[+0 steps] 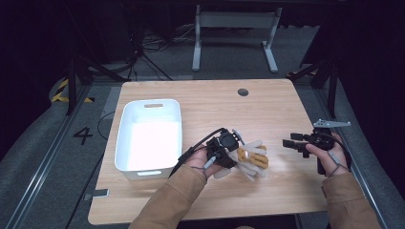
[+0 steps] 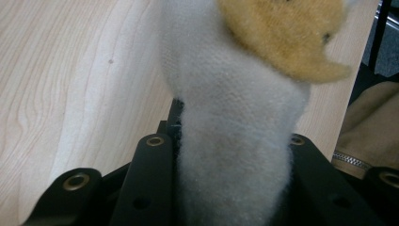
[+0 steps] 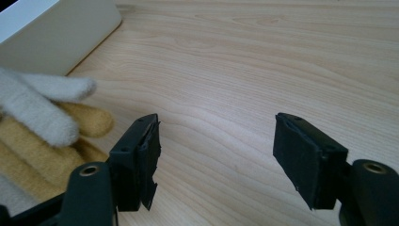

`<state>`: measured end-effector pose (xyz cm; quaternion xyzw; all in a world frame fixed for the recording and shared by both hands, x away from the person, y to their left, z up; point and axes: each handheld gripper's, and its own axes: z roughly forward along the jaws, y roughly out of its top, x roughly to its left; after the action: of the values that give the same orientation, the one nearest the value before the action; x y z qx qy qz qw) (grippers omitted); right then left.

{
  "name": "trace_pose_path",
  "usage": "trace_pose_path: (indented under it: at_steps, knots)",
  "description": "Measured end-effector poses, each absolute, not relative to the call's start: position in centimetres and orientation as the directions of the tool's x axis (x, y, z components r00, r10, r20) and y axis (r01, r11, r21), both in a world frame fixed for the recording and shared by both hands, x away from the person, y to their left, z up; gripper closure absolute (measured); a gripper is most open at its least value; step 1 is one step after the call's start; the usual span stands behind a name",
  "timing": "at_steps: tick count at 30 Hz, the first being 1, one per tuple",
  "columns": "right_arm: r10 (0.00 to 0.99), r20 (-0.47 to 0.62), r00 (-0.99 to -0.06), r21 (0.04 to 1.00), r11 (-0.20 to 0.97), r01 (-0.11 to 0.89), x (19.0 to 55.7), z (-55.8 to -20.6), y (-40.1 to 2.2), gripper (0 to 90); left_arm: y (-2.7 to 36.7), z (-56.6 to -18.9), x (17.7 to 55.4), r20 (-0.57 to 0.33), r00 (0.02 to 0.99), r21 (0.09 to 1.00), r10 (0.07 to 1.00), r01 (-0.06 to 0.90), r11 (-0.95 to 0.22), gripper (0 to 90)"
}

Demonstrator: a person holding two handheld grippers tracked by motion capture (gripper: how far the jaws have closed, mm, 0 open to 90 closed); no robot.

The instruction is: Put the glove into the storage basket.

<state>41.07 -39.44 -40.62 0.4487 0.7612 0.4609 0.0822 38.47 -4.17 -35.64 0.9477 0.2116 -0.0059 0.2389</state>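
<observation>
Currently clamped on the white glove (image 2: 230, 155): left gripper (image 1: 228, 149), jaws pinching the fuzzy white fabric from both sides in the left gripper view, cloth bulging out above the pinch. Just past that grip, touching the white one, a yellow glove (image 2: 282, 37), soft and blurred at the top of that view. Seen from the high view, both gloves bunched together right at the left gripper's tip, white fingers splayed toward the right gripper (image 1: 292, 142), yellow part (image 1: 253, 156) lying on top. Whether lifted clear of the wooden table (image 1: 267, 114) or partly resting on it, cannot tell.

Spread wide and gripping nothing: right gripper, bare tabletop between its two black jaws in the right gripper view. Off to its left side there, near but apart from the jaws, white and yellow glove fingers (image 3: 42, 113).

Beyond the left gripper on its far side from the right one, well apart from the gloves, a white bin (image 1: 149, 136) standing on the table.
</observation>
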Motion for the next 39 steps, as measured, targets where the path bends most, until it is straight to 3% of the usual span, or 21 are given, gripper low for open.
trace_pose_path:
  at_steps: [25,39]
  knots:
    - [0.764,0.253,-0.594,0.714,0.266,0.647,43.6,-41.0,-37.6,34.3,-1.2,-32.1,40.5,-0.141,0.809,0.372,0.57,0.577,-0.727,69.9]
    - [0.772,0.211,-0.599,0.673,0.33,0.662,44.1,-41.6,-38.0,40.2,-0.7,-30.5,42.6,-0.145,0.731,0.343,0.666,0.669,-0.66,69.9]
